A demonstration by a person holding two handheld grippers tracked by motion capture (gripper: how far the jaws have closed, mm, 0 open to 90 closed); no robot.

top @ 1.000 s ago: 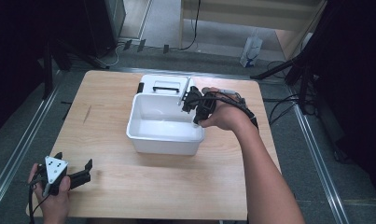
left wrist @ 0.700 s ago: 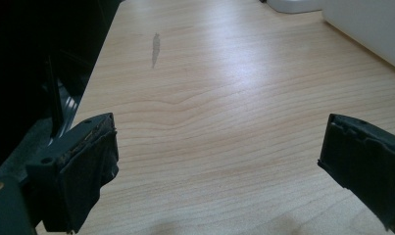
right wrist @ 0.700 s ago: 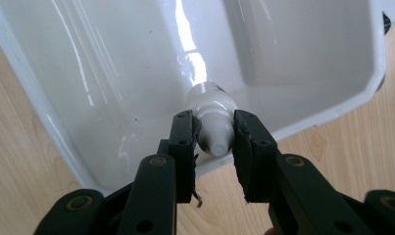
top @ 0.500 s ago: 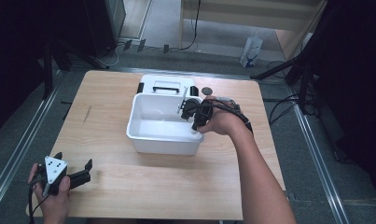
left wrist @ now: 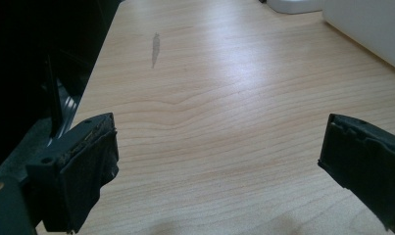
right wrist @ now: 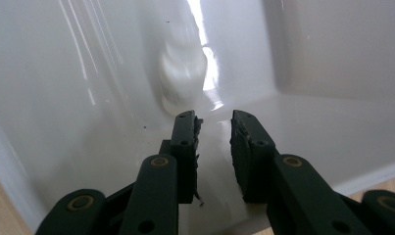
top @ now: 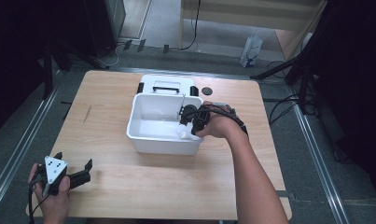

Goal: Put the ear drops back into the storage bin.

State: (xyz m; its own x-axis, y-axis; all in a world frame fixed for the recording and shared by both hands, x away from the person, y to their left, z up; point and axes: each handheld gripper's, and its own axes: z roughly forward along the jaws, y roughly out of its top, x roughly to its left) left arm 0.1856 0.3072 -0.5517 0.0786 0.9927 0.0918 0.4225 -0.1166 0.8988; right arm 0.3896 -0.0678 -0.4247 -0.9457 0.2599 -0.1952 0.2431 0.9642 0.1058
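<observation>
A white plastic bin (top: 148,135) stands in the middle of the wooden table (top: 143,186). My right gripper (top: 188,120) reaches down into the bin at its right side. In the right gripper view its jaws (right wrist: 213,117) stand a narrow gap apart with nothing between them, pointing at the bin's glossy inner wall (right wrist: 62,98). A white rounded lump (right wrist: 183,73) lies just beyond the tips. My left gripper (top: 76,177) rests near the table's front left corner, open wide (left wrist: 217,127) over bare wood.
The bin's white lid (top: 167,86) with a black handle lies flat behind the bin. A small black disc (top: 206,90) sits to the lid's right. The bin's outer wall (left wrist: 366,29) shows far off in the left gripper view. A grey smear (left wrist: 155,49) marks the wood.
My right gripper has moved from above the bin's back right corner toward me and down into the bin. The left gripper has stayed still.
</observation>
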